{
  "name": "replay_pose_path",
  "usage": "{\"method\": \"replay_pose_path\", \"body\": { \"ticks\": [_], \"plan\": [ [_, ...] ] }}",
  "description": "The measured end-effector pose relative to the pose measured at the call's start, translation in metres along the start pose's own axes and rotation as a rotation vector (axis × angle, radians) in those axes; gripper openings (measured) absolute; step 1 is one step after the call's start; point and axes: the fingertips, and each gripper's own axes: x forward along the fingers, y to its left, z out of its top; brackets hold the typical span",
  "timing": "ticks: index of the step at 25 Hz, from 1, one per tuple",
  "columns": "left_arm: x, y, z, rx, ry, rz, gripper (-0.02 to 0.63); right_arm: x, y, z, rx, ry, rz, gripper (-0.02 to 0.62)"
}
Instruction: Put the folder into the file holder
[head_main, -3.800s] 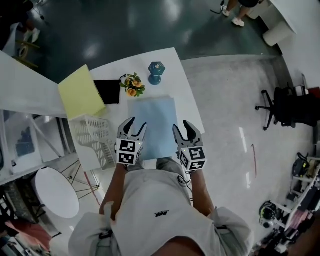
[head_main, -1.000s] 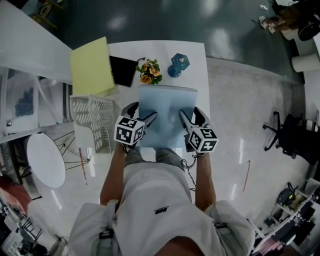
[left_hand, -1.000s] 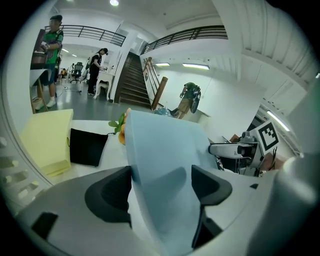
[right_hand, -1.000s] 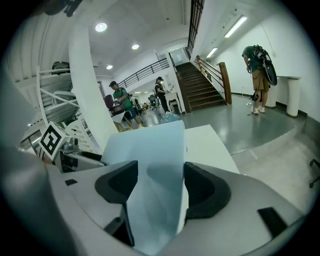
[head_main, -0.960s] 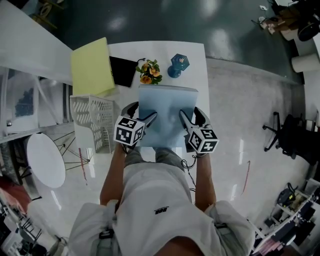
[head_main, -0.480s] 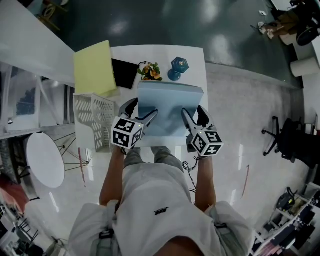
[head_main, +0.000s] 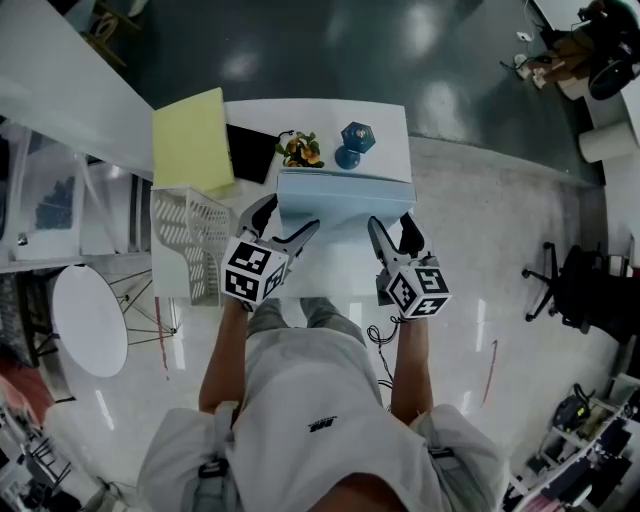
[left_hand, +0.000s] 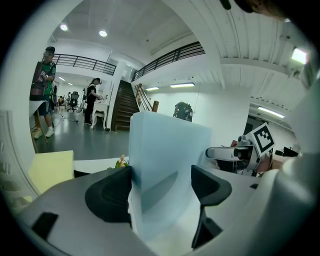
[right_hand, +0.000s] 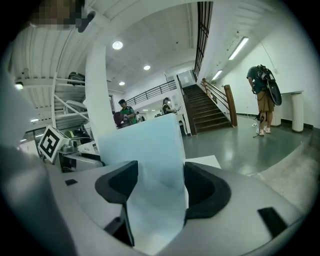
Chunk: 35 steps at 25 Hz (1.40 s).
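Lifted from lying flat a second ago, the blue folder now tilts up on edge above the white table. At far left the white mesh file holder waits, not yet reached. The left gripper clamps the folder's left side and the right gripper its right. Carrying it leftward over the holder likely comes next.

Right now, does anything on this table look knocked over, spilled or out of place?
Nothing stands out. The blue folder is tilted only because the left gripper and right gripper hold its near edge. The flowers and teal vase stand upright; nothing is spilled.
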Motion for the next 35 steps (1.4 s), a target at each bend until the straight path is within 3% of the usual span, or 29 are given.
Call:
{"method": "replay_pose_path", "body": {
  "ticks": [12,22,29,33,35],
  "plan": [
    [-0.003,-0.012,-0.001,0.098,-0.076,-0.02,0.383,-0.008,-0.006,-0.006,-0.029,-0.041,-0.01,0.293],
    [0.0,-0.001,-0.001,0.204,-0.06,-0.012,0.387,-0.007,-0.013,-0.009,-0.014,-0.068,-0.036,0.276],
    [0.024,-0.005,0.022,0.315,-0.083,-0.133,0.405,-0.004,-0.014,-0.007,-0.014,-0.063,-0.029,0.273],
    [0.033,-0.009,0.022,0.314,-0.075,-0.213,0.403,-0.004,-0.017,-0.007,-0.019,-0.052,-0.003,0.261],
    [0.034,-0.011,0.019,0.308,-0.071,-0.242,0.365,-0.003,-0.019,-0.008,-0.018,-0.046,0.013,0.259]
  ]
}}
